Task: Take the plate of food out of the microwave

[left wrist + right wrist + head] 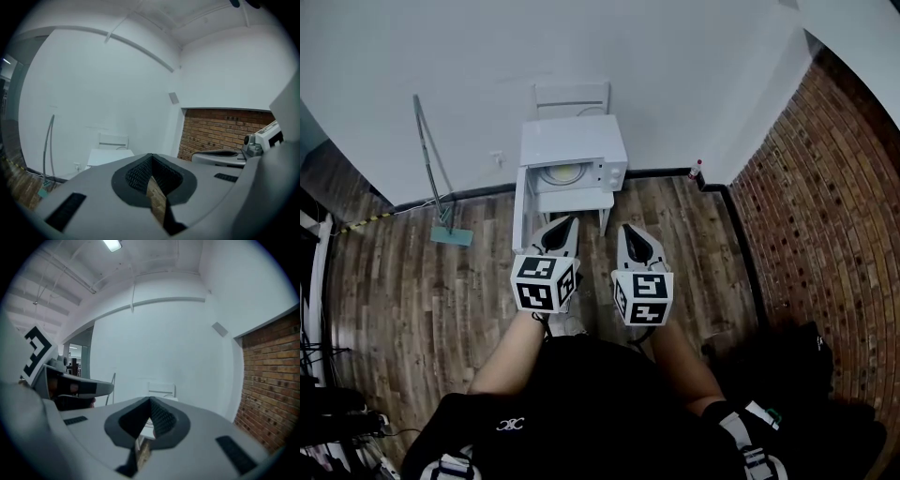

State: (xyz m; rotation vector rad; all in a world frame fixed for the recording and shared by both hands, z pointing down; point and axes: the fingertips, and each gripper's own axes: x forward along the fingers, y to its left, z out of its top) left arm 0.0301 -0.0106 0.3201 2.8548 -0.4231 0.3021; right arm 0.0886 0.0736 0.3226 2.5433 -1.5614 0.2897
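Note:
A white microwave (pixel 574 141) stands on a small white table (pixel 577 201) against the far wall, its door (pixel 519 199) swung open to the left. Inside it I see a pale plate (pixel 563 172); the food on it is too small to make out. My left gripper (pixel 562 225) and right gripper (pixel 630 231) are held side by side over the wooden floor, short of the table, pointing at the microwave. Both are shut with nothing in them. The jaws meet at the tips in the left gripper view (pixel 151 155) and the right gripper view (pixel 150 400).
A white chair (pixel 572 97) stands behind the microwave. A long-handled mop (pixel 441 183) leans on the wall at the left. A small bottle (pixel 696 170) sits in the corner by the brick wall (pixel 825 197). Dark equipment lies at the far left.

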